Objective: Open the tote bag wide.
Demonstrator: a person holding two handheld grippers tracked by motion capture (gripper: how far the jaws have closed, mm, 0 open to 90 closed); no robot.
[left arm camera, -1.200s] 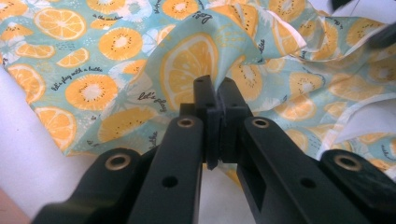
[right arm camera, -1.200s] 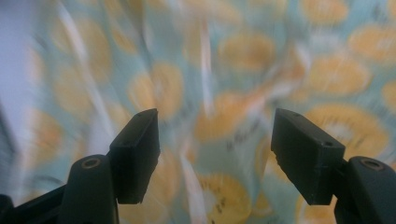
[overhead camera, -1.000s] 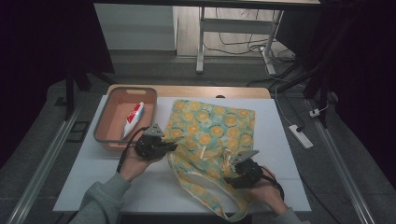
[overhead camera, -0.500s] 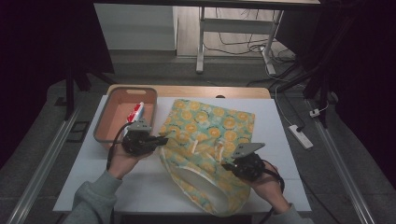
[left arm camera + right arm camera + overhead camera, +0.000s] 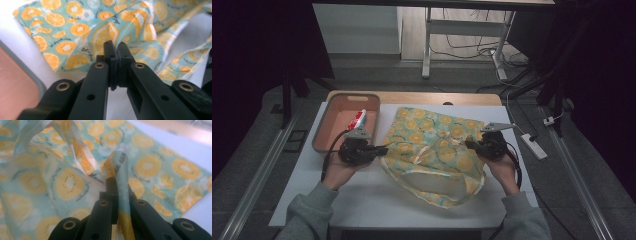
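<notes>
Dim room surrounds a white worktop (image 5: 362, 200) lit from above, with a person seated at its near edge, grey sleeves reaching in from below. Spread across the middle of the worktop lies a fabric tote bag (image 5: 437, 145), pale teal and printed all over with orange and kiwi slices and small script lettering. Its far part lies flat; its near part is rumpled, and the mouth gapes toward the person, showing a pale lining and loose handle straps.

Left tongs (image 5: 379, 149) are clamped together on the bag's left edge; in the left gripper view a ridge of the cloth rises just beyond the closed tips, though the pinch itself seems shallow from this angle. Right tongs (image 5: 470, 145) are clamped on a fold of cloth at the bag's right edge, and their jaws have just been closing onto it; the right gripper view shows a teal strip pressed between them.

Risks, as a judgement: if the two hands pull apart unevenly, the thinner left pinch may slip and let that side drop. The right tongs may hold one layer only, or a strap, so the mouth could twist rather than open squarely. Dragging the cloth left could nudge the salmon-pink tray (image 5: 326, 131) just beside it, which holds a red and white tube (image 5: 357, 119).
</notes>
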